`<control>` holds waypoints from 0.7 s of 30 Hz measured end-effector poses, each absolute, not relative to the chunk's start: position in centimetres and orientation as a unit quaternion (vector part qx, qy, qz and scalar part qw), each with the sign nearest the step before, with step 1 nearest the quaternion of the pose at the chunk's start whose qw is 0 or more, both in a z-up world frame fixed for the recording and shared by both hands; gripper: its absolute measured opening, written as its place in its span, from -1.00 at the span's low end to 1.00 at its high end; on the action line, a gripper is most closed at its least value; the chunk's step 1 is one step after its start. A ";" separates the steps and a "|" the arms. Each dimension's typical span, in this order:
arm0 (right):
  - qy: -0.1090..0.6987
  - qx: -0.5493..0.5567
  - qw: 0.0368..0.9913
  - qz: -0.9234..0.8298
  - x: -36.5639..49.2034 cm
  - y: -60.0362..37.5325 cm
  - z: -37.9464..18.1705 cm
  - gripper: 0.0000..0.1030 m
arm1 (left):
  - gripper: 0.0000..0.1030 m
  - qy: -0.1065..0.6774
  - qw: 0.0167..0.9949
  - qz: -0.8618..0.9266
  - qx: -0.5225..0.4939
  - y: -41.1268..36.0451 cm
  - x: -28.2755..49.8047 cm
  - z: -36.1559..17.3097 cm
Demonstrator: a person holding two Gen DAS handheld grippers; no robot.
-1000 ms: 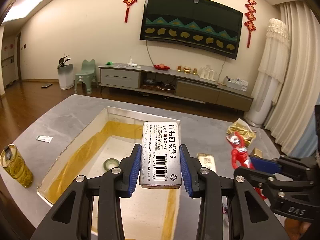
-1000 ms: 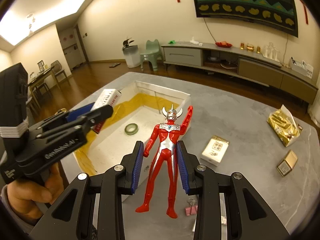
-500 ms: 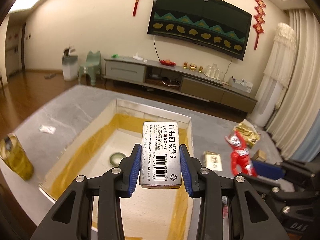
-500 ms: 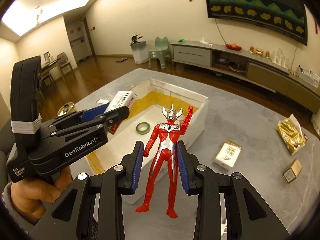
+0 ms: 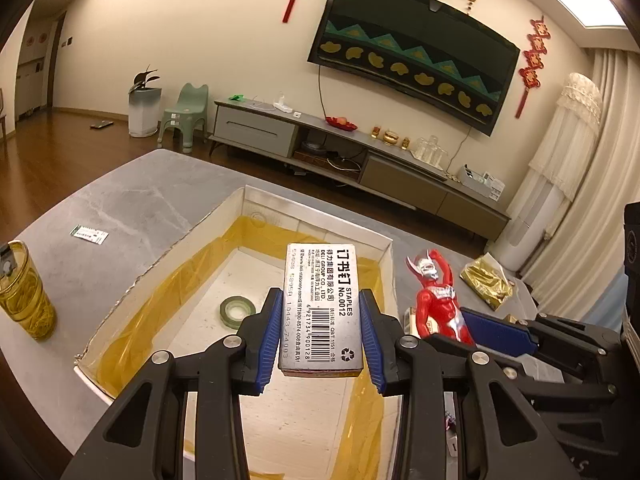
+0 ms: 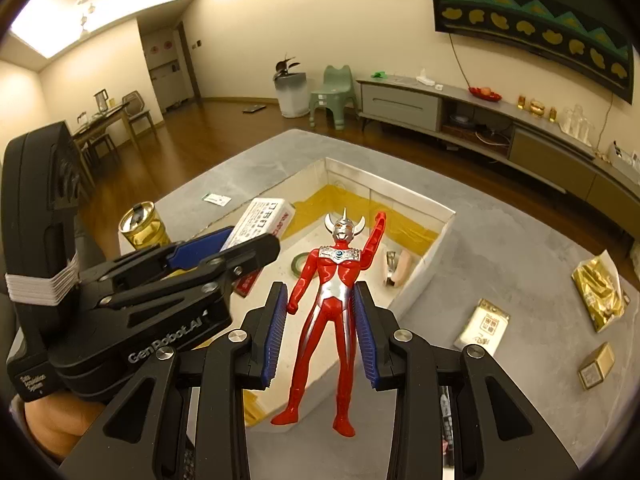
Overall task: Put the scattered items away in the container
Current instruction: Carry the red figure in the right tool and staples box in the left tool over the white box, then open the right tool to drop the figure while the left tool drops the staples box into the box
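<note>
My left gripper (image 5: 321, 334) has its blue pads pressed against both long sides of a staple box (image 5: 322, 308), which hangs over the open white container (image 5: 308, 229); the label reads "STAPLES No.0012" and "DELI GROUP CO., LTD." above a barcode with a recycling mark — the smaller print I cannot make out; my right gripper (image 6: 320, 332) is clamped around the waist of a red and silver hero figure (image 6: 330, 300), held upright with one arm raised, over the container's near right wall; from that side my left tool shows "GenRobot.AI" in white lettering; inside the container, whose floor and walls are patched with yellow tape, lie a green tape roll (image 5: 237, 310) and, by the right wall, a pale object (image 6: 396, 268) I cannot identify; on the grey table (image 6: 500, 240) outside sit a yellow lidded cup (image 5: 24, 292), a small white card (image 5: 89, 234), a gold foil bag (image 6: 600, 292), a white packet (image 6: 484, 326) with red print and a little gold box (image 6: 596, 366) — all well apart from the container.
</note>
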State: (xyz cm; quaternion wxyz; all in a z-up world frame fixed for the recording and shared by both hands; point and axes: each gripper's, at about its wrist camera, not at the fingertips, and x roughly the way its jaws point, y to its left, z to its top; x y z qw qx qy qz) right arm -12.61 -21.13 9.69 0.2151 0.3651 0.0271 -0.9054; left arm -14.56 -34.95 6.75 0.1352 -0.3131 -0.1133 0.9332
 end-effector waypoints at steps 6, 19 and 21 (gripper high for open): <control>0.040 0.371 0.211 -0.903 -14.1 -22.1 9.3 -0.32 | -0.25 -0.127 0.120 0.931 -0.319 -36.1 -15.1 6.3; 0.053 0.400 0.206 -0.892 -17.3 -23.9 7.5 -0.32 | -0.25 -0.163 0.092 0.918 -0.349 -38.3 -16.3 4.2; 0.055 0.404 0.205 -0.890 -17.9 -24.0 7.1 -0.31 | -0.25 -0.164 0.091 0.917 -0.351 -38.4 -16.3 4.1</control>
